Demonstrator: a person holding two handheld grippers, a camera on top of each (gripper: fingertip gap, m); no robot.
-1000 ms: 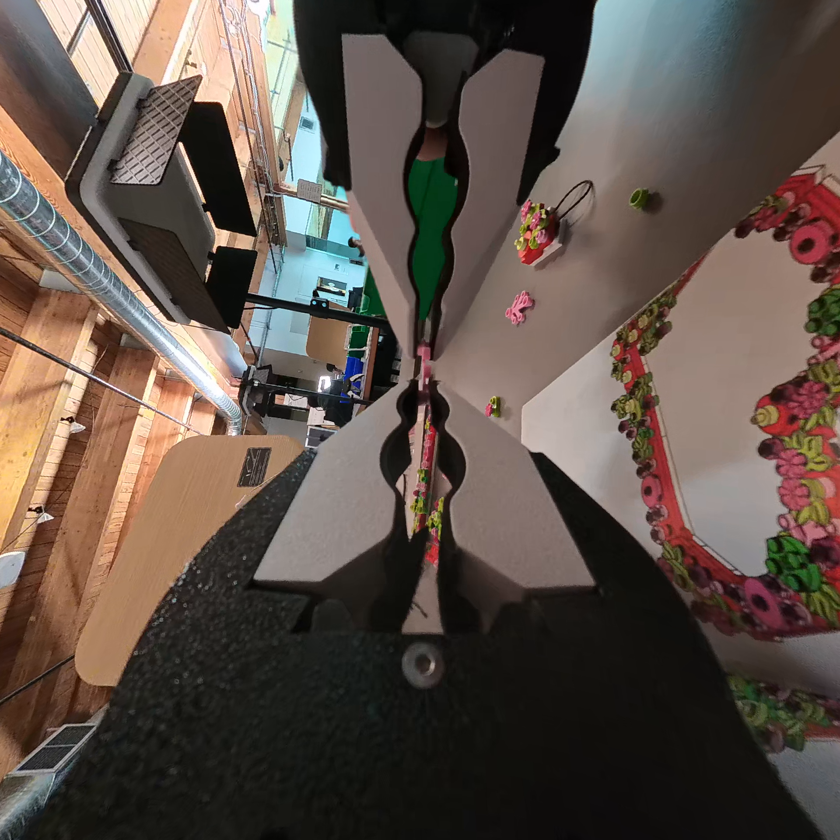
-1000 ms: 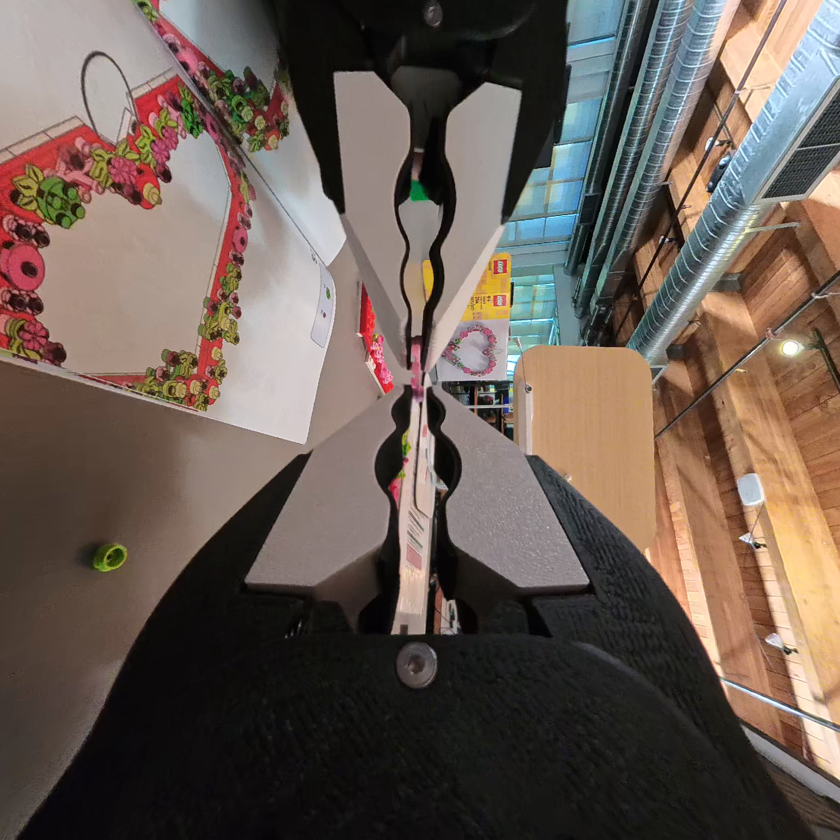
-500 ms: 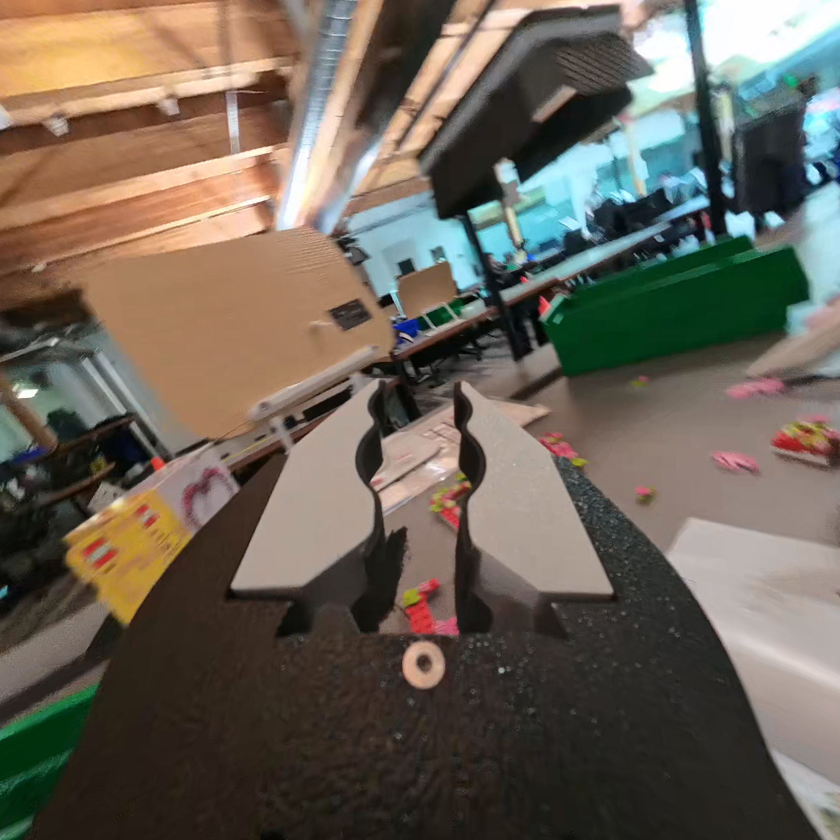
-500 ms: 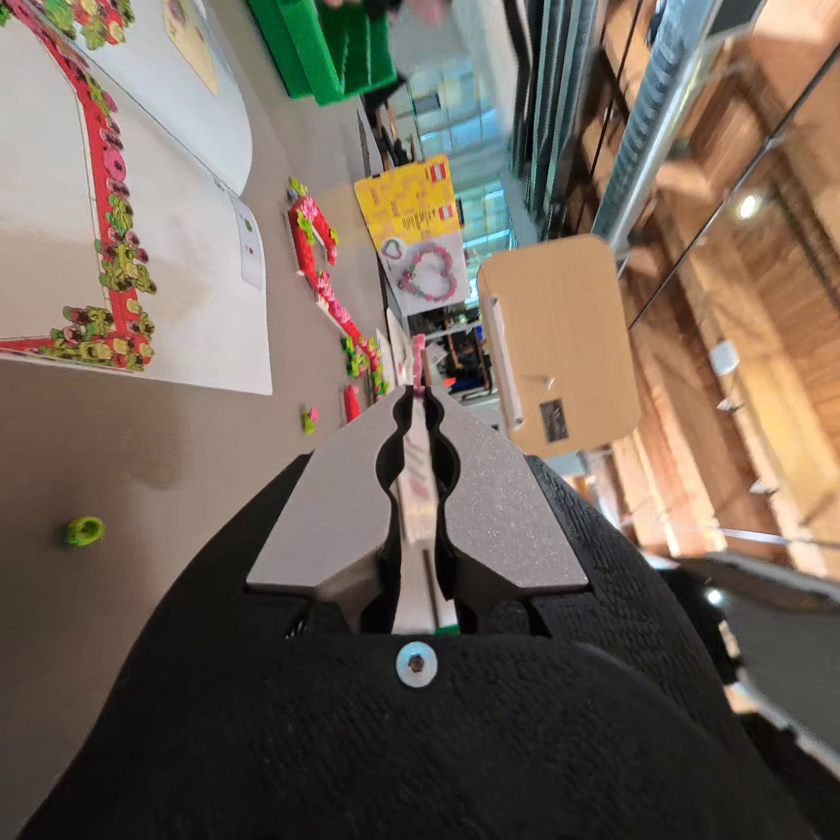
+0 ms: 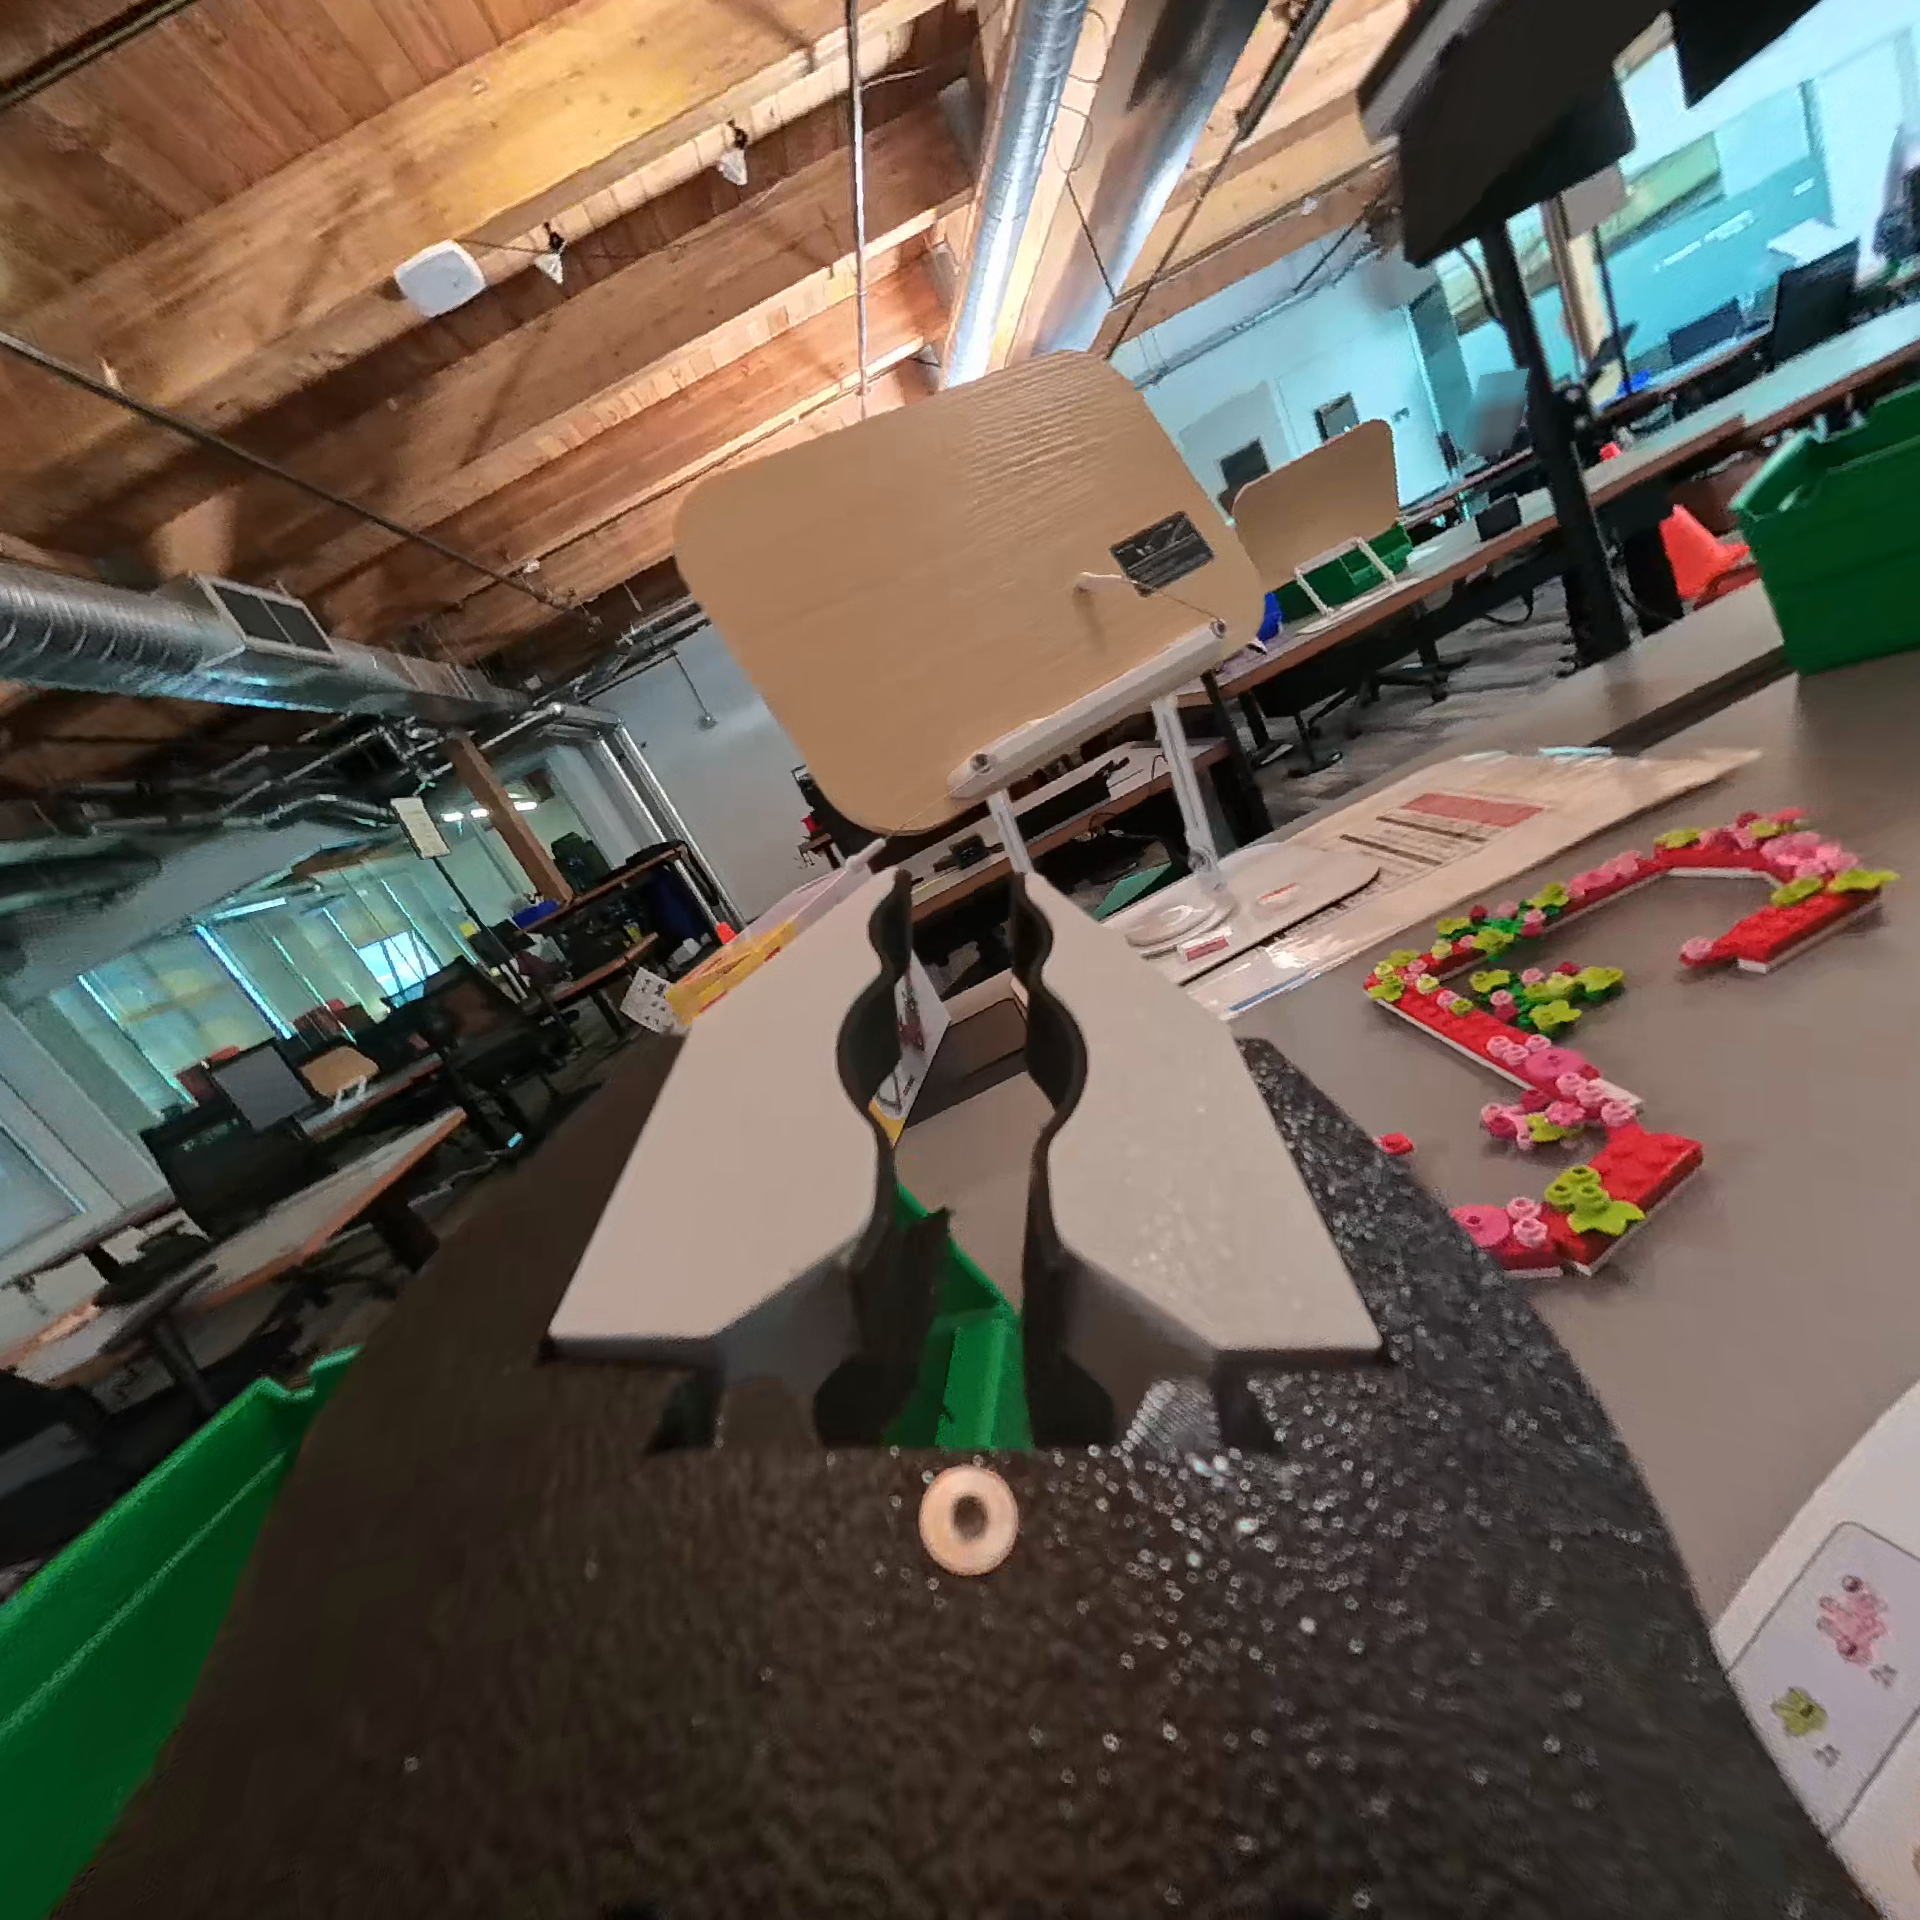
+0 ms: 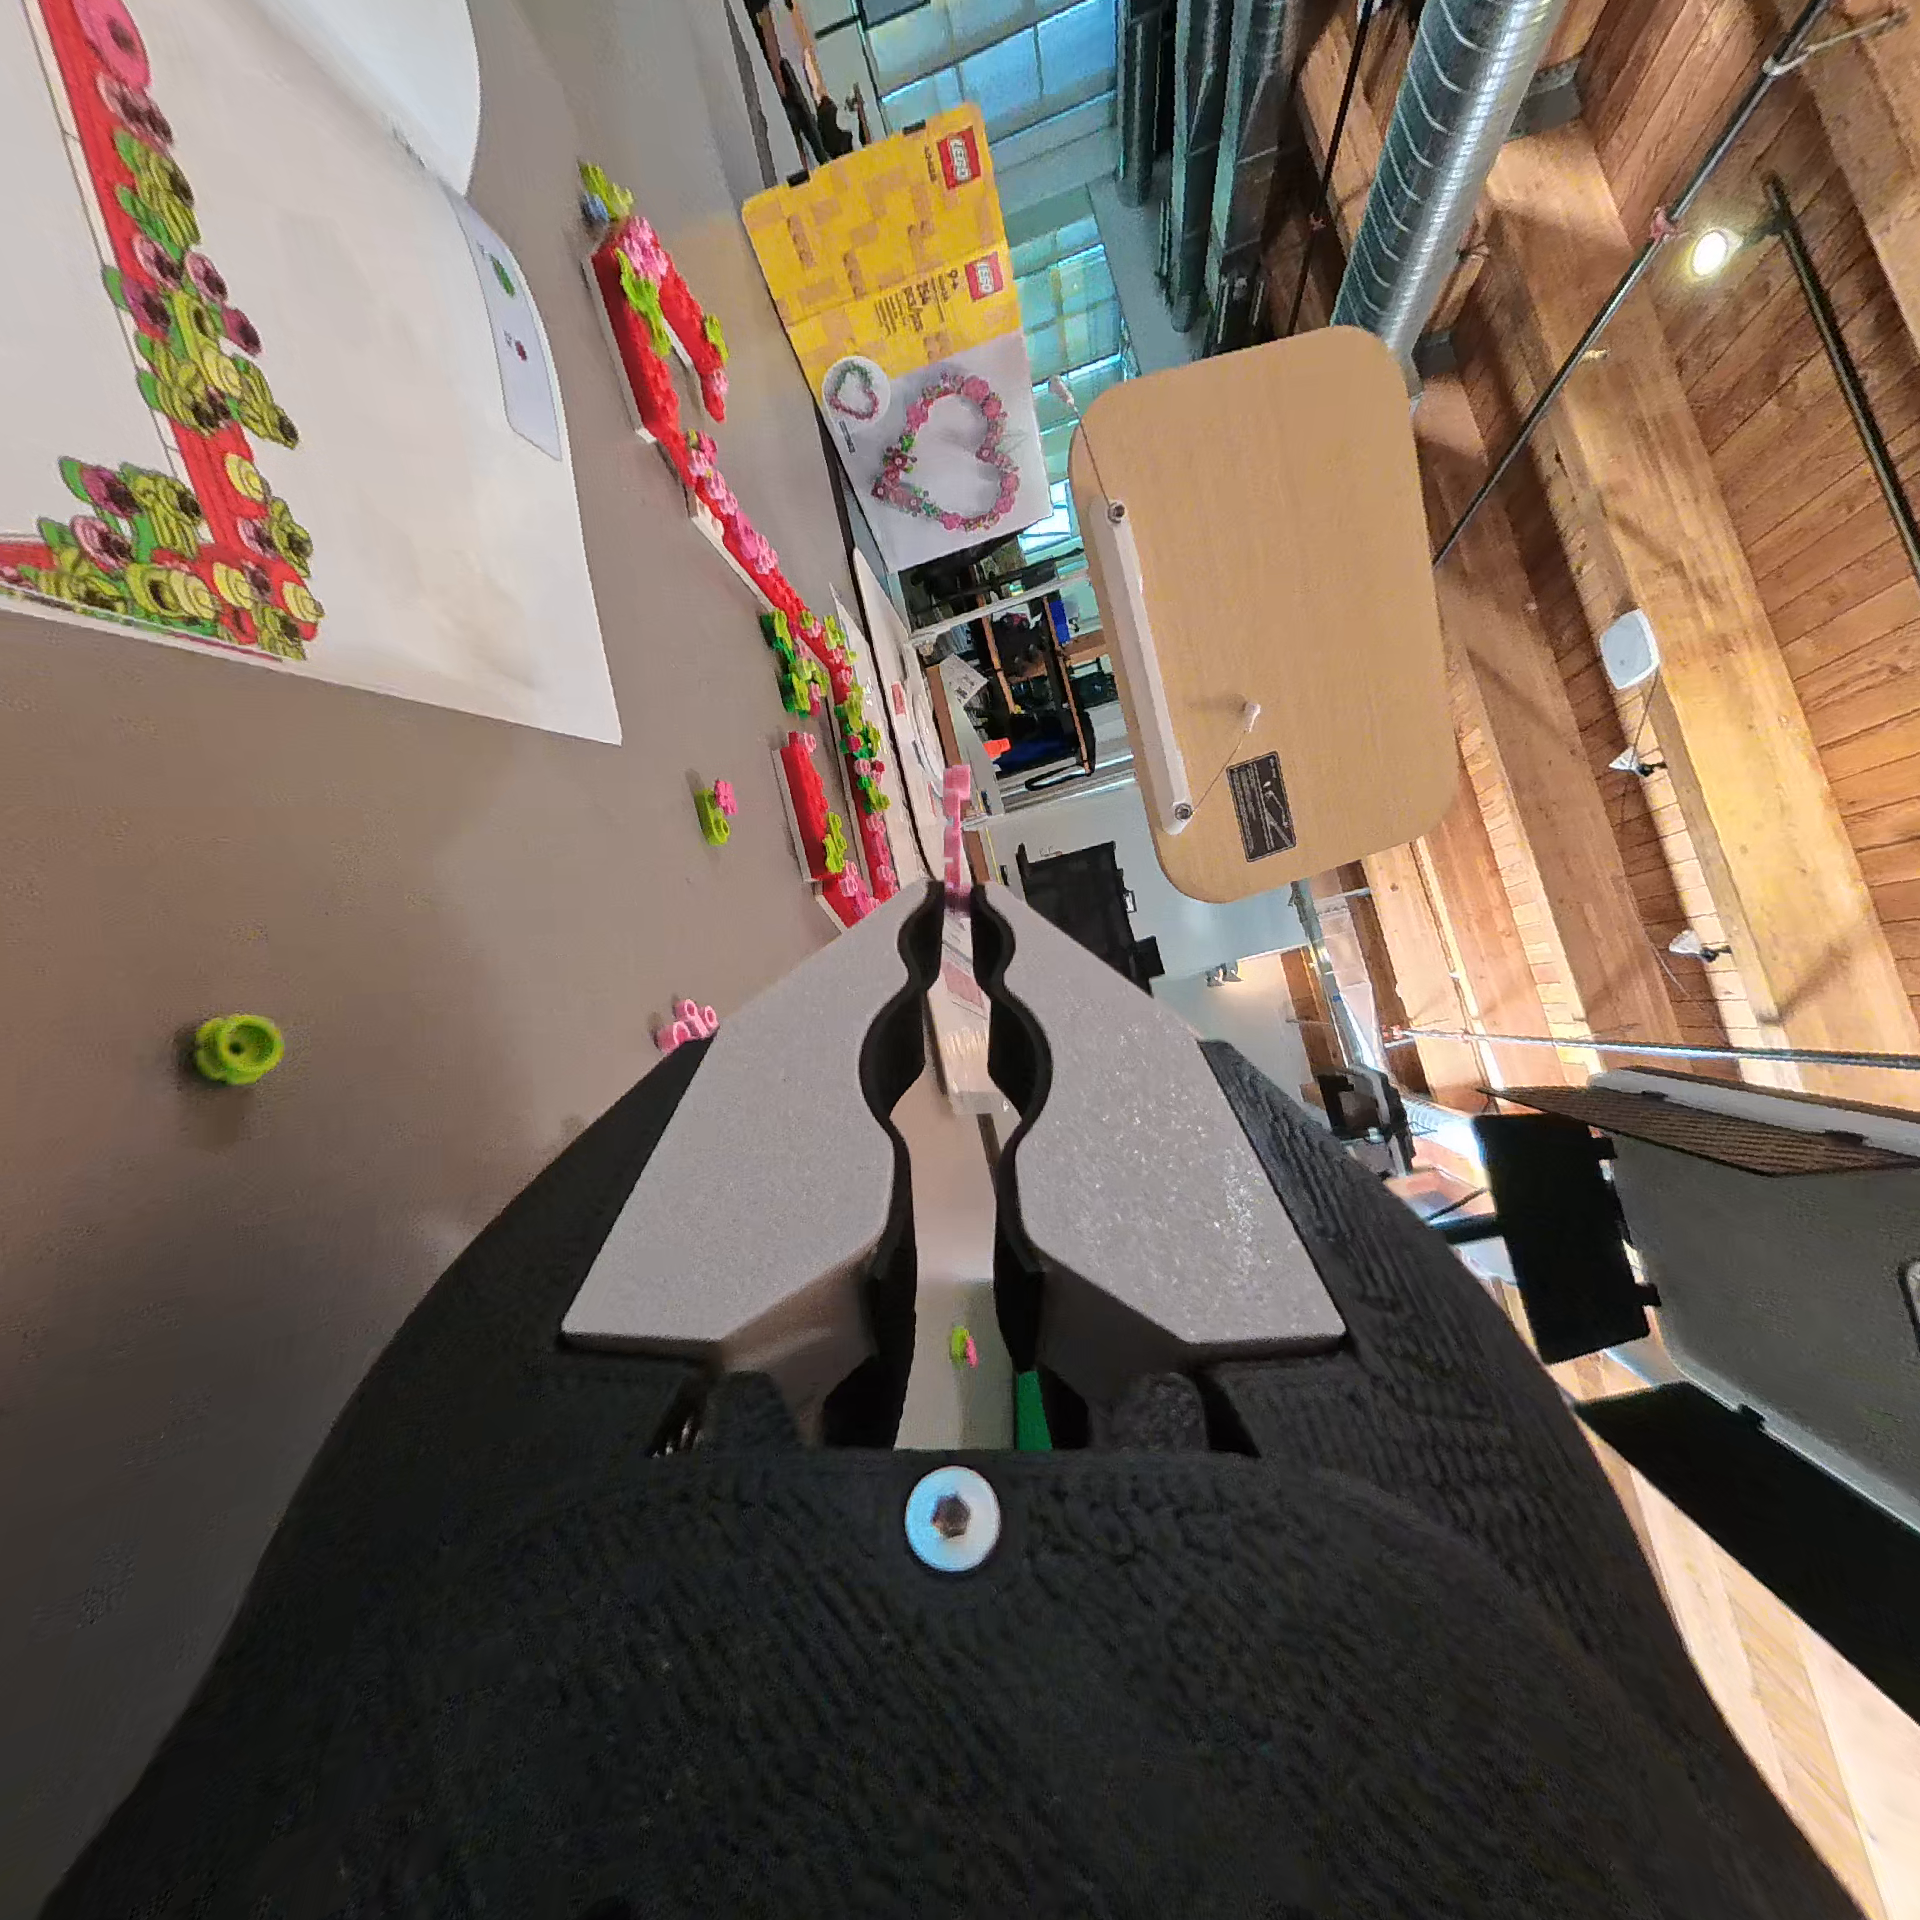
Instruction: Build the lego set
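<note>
My right gripper [image 6: 958, 896] is shut on a small pink lego flower piece [image 6: 954, 821], which sticks out past its tips above the grey table. The partly built red heart frame with pink and lime flowers [image 6: 665, 332] lies beyond it, beside the printed picture sheet [image 6: 364, 416]. My left gripper [image 5: 961, 888] is open and empty, held above the table's left side. The same red frame [image 5: 1647, 1164] lies to its right. Neither gripper shows in the other's view.
Loose pieces lie on the table: a lime round piece [image 6: 239, 1049], a pink piece [image 6: 686, 1023], a lime-and-pink flower [image 6: 715, 810], a tiny red piece [image 5: 1392, 1143]. A green bin [image 5: 125, 1558] sits below my left gripper. A wooden board stand [image 5: 966, 623] and yellow box [image 6: 883, 239] stand behind. Tip to tip, the grippers are about 35 cm apart.
Both grippers were tip to tip on the pink piece. My left gripper let go, opened and swung away to level. My right gripper drew back, still holding the piece.
</note>
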